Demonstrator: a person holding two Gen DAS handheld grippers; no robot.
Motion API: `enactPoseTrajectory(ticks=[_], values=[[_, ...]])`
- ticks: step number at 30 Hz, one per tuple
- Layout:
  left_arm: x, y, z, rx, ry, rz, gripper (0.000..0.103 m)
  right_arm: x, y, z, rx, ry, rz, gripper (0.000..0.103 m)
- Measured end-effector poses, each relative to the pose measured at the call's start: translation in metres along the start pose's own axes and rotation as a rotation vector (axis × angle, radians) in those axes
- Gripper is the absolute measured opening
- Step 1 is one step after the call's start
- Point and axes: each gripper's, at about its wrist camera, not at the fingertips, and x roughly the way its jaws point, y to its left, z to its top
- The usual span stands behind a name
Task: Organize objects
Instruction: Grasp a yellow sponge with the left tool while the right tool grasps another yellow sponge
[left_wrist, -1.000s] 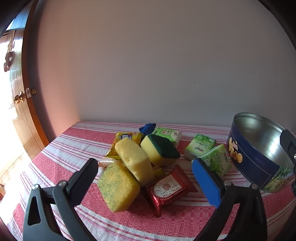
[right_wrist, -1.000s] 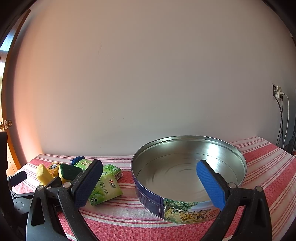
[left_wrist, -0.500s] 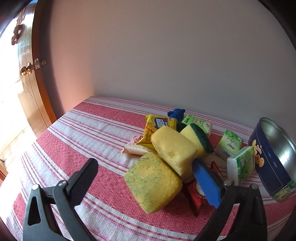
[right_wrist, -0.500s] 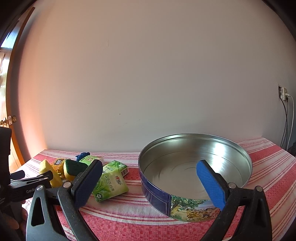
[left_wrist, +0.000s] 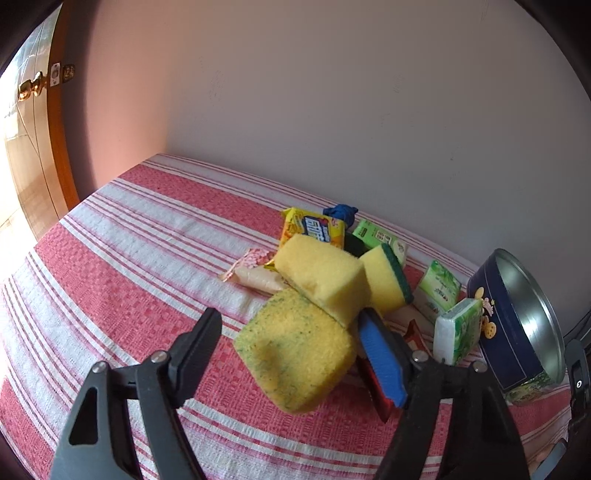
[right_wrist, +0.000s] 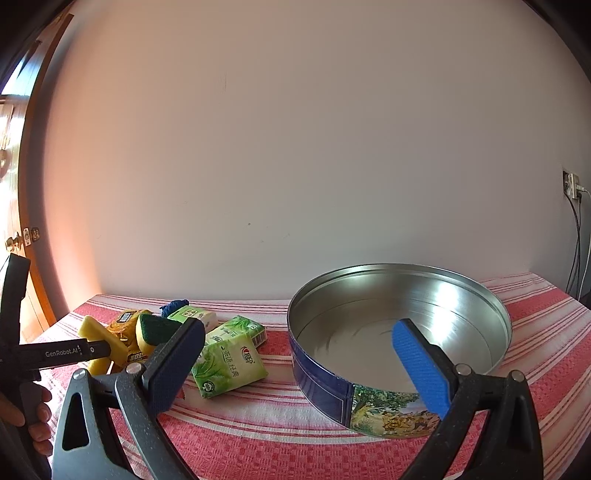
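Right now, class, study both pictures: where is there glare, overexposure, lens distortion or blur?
Left wrist view: the doorway at left is blown out white, the fisheye bends the striped tablecloth, and the nearest speckled sponge looks soft. Right wrist view: a bright glare patch sits on the inner wall of the tin, black corners frame the picture, and the wall edges curve.

Left tongs closing around a speckled sponge

The left tongs (left_wrist: 295, 354) close on the green-speckled yellow sponge (left_wrist: 295, 350) between the jaws; the left pad does not touch it. Behind it lie 2 more sponges, snack packets and the blue tin (left_wrist: 517, 317) on the striped bench (left_wrist: 129, 258).
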Motion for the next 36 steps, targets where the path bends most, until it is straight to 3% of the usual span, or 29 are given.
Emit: enactPoseTrajectory(ticks=[2,6,10,11,14,16,18,22,26,31,34,36], values=[[-0.003,0.003,0.002,0.032,-0.006,0.028,0.086,0.0,0.0,0.0,0.002,0.004,0.0,0.102],[0.012,0.004,0.0,0.15,0.072,0.017,0.097,0.002,0.0,0.001,0.001,0.012,0.003,0.102],[0.012,0.0,-0.005,0.208,0.051,0.084,0.097,0.003,0.001,0.001,-0.003,0.016,0.011,0.102],[0.013,-0.001,-0.005,0.223,0.052,0.089,0.094,0.003,0.002,0.001,-0.002,0.021,0.017,0.102],[0.016,-0.002,-0.008,0.248,0.092,0.036,0.048,0.005,0.004,0.0,-0.005,0.038,0.041,0.102],[0.013,-0.004,-0.007,0.256,0.073,0.027,0.042,0.005,0.006,0.0,-0.011,0.042,0.046,0.102],[0.004,-0.005,-0.005,0.251,0.043,-0.015,0.027,0.005,0.007,0.0,-0.012,0.04,0.047,0.102],[-0.016,0.0,0.002,0.221,-0.021,-0.121,0.016,0.006,0.005,-0.001,-0.002,0.042,0.043,0.102],[-0.031,0.001,0.005,0.225,-0.069,-0.174,0.015,0.009,0.005,-0.002,0.012,0.06,0.061,0.102],[-0.029,0.01,0.007,0.278,-0.074,-0.051,0.02,0.011,0.009,-0.005,0.001,0.067,0.09,0.102],[-0.025,0.02,0.007,0.232,-0.035,-0.087,0.041,0.009,0.012,-0.005,-0.009,0.059,0.124,0.102],[-0.025,0.016,0.002,0.271,-0.02,-0.124,0.054,0.007,0.016,-0.005,-0.027,0.052,0.129,0.102]])
